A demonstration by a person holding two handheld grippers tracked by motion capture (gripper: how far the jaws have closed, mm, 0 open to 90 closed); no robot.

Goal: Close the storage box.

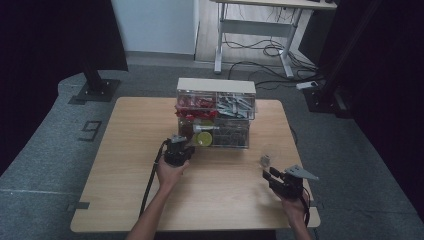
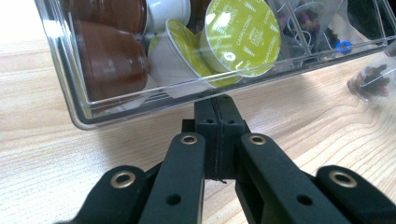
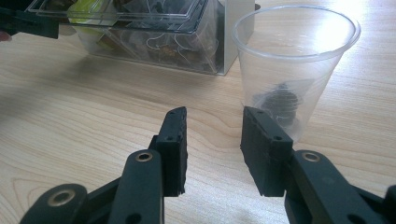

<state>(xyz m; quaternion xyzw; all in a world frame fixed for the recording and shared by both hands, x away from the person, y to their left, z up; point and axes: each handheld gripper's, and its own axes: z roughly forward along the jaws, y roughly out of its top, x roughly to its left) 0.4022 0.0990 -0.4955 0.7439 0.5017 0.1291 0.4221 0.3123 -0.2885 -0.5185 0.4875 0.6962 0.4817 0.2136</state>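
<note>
Right gripper (image 3: pixel 212 123) gapes beside a clear cup (image 3: pixel 294 65); left gripper (image 2: pixel 218 100), jaws pressed together, meets the capsule drawer (image 2: pixel 140 100).

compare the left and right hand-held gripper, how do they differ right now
The left hand-held gripper has its jaws pressed together; the right hand-held gripper has its jaws apart with bare table between them. The left sits at the front edge of the clear drawer of coffee pods; the right sits near the clear cup, not touching it. In the high view the right carries a grey plate on top. Both have black jaws and hold nothing visible.
</note>
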